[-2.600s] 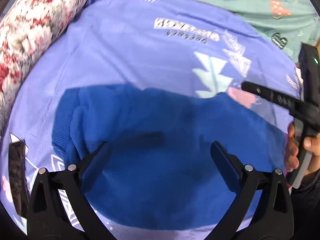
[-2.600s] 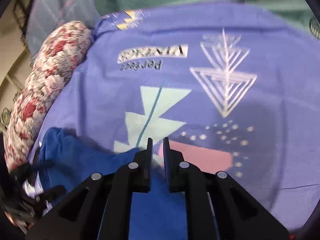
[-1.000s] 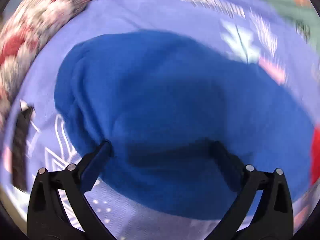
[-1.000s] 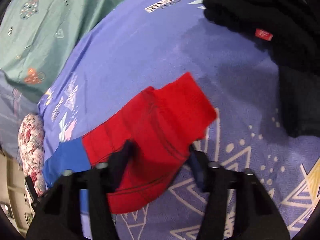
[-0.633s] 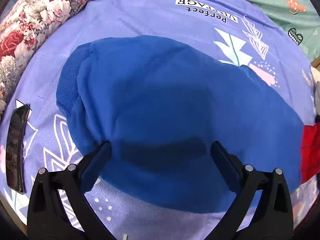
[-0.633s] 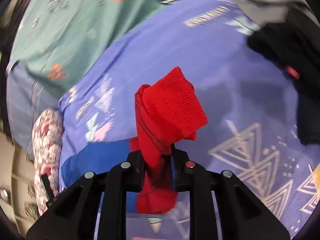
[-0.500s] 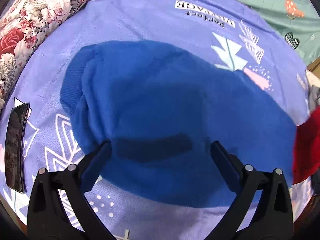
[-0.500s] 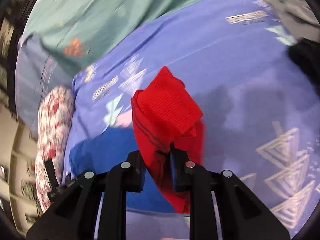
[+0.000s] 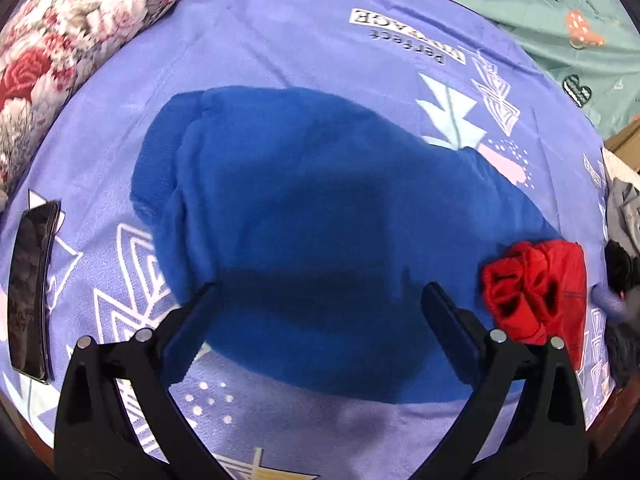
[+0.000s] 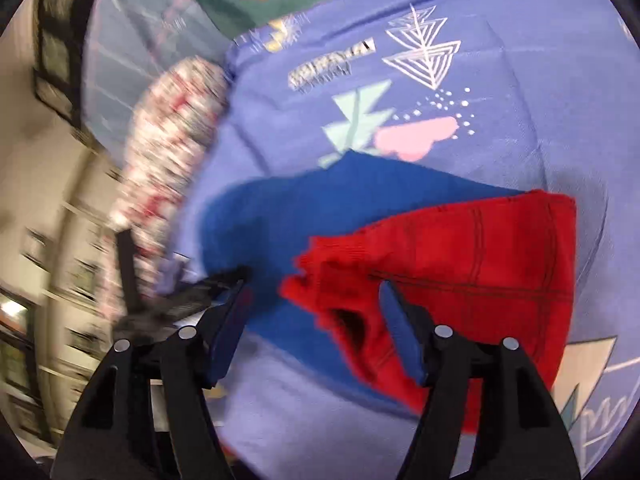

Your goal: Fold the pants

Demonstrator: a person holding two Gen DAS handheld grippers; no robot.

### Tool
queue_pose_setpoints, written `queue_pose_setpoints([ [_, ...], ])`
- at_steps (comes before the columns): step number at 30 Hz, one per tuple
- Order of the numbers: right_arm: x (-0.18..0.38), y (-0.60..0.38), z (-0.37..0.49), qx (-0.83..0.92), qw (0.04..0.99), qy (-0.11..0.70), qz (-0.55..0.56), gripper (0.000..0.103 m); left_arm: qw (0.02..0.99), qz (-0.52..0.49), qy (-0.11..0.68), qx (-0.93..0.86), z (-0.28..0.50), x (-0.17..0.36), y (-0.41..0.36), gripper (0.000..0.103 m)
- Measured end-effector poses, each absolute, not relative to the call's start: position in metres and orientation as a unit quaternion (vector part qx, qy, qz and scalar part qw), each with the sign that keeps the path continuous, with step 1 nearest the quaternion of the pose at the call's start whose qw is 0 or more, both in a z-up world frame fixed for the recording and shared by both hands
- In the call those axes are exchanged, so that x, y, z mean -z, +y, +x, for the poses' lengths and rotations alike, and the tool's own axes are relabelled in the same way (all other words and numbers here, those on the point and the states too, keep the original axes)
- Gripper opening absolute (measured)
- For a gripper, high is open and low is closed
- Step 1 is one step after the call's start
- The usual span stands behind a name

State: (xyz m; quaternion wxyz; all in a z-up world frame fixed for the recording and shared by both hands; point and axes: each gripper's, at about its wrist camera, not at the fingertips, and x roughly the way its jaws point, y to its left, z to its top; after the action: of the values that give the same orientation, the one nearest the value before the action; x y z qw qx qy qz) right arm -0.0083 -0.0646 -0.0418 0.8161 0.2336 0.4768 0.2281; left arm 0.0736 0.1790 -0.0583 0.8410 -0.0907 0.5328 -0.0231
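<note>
Hovering wide open over the pants point(image 9: 320, 216), the left tongs point(image 9: 320, 304) are gripping nothing, perhaps waiting to pin the fuzzy blue cloth. The right tongs point(image 10: 314, 300) are gaping too, empty, the ribbed red cuffs point(image 10: 460, 256) lying doubled onto the blue just ahead, on the purple bedsheet point(image 9: 280, 40).

A purple printed bedsheet point(image 9: 280, 40) with white triangle patterns and a "Perfect VINTAGE" label covers the bed. A long floral bolster pillow point(image 9: 72, 28) in red, pink and white lies along the sheet's left edge. A dark flat smartphone point(image 9: 30, 288) rests on the sheet just below that pillow. A teal blanket point(image 9: 540, 4) with small heart prints lies beyond the sheet's far right edge. Grey and black clothes point(image 9: 622, 240) are heaped at the sheet's right edge.
</note>
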Motion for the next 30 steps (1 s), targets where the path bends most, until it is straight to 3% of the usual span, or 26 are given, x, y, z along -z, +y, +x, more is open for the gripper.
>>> queue_pose_setpoints([
  [3,0.025,-0.096,-0.012,-0.159,0.863,0.435,0.202,0.06,0.844,-0.084,0.529,0.033,0.072,0.052,0.166,0.101],
  [7,0.047,-0.138,-0.001,-0.091,0.862,0.452,0.211,0.035,0.846,-0.063,0.527,0.052,0.071,0.044,0.14,0.101],
  [12,0.077,-0.149,0.01,-0.128,0.841,0.471,0.233,0.029,0.843,-0.056,0.529,0.073,0.073,0.037,0.107,0.101],
  [14,0.08,-0.15,0.009,-0.081,0.859,0.47,0.185,0.022,0.849,-0.049,0.521,0.078,0.075,0.033,0.092,0.101],
  [16,0.078,-0.15,0.01,0.014,0.885,0.451,0.112,0.023,0.848,-0.035,0.522,0.083,0.079,0.033,0.074,0.101],
  [23,0.072,-0.146,-0.016,-0.157,0.842,0.487,0.17,0.023,0.841,0.009,0.531,0.101,0.086,0.045,0.031,0.101],
  [26,0.097,-0.124,-0.023,-0.176,0.819,0.537,0.097,0.023,0.837,0.005,0.539,0.097,0.086,0.048,0.033,0.101],
  [27,0.095,-0.117,-0.03,-0.178,0.833,0.52,0.064,0.023,0.837,0.005,0.538,0.096,0.085,0.047,0.035,0.101],
  [30,0.086,-0.105,-0.037,-0.19,0.825,0.531,0.024,0.033,0.846,-0.004,0.528,0.077,0.08,0.036,0.054,0.101],
])
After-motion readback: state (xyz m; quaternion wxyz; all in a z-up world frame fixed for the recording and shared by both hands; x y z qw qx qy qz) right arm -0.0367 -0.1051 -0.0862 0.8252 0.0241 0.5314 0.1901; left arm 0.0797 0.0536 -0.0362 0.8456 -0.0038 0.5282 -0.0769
